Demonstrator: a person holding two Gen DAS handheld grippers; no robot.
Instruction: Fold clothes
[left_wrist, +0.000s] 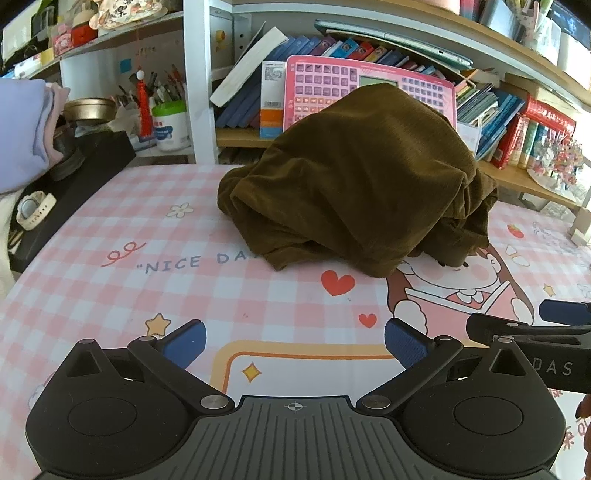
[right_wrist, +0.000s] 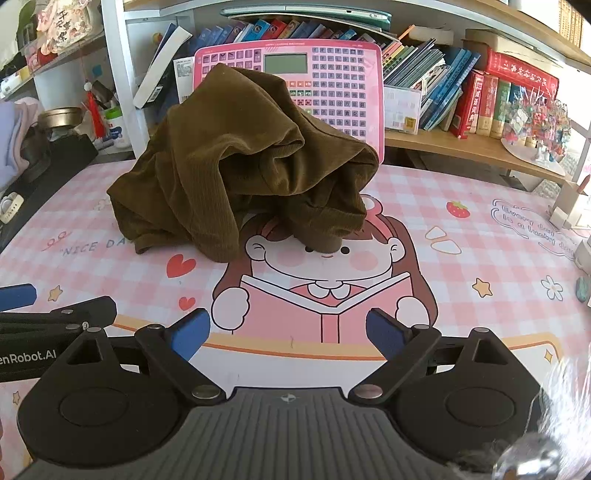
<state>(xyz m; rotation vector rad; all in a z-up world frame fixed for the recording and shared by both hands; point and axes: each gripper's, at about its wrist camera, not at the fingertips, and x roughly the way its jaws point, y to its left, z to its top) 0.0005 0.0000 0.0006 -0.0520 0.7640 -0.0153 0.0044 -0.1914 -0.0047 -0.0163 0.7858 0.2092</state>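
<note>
Left wrist view: brown garment (left_wrist: 354, 177) heaped on table (left_wrist: 110, 229), ahead of both tongs, untouched; left tongs (left_wrist: 295, 341) spread wide, right tongs (right_wrist: 288, 330) spread too, both empty.

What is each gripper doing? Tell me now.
Left gripper: open, holding nothing.
Right gripper: open, holding nothing; the brown garment lies untouched ahead.

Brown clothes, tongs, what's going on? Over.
Left tongs open, empty. Right tongs open, empty. Brown garment heaped, untouched, against pink toy keyboard. Path clear.
</note>
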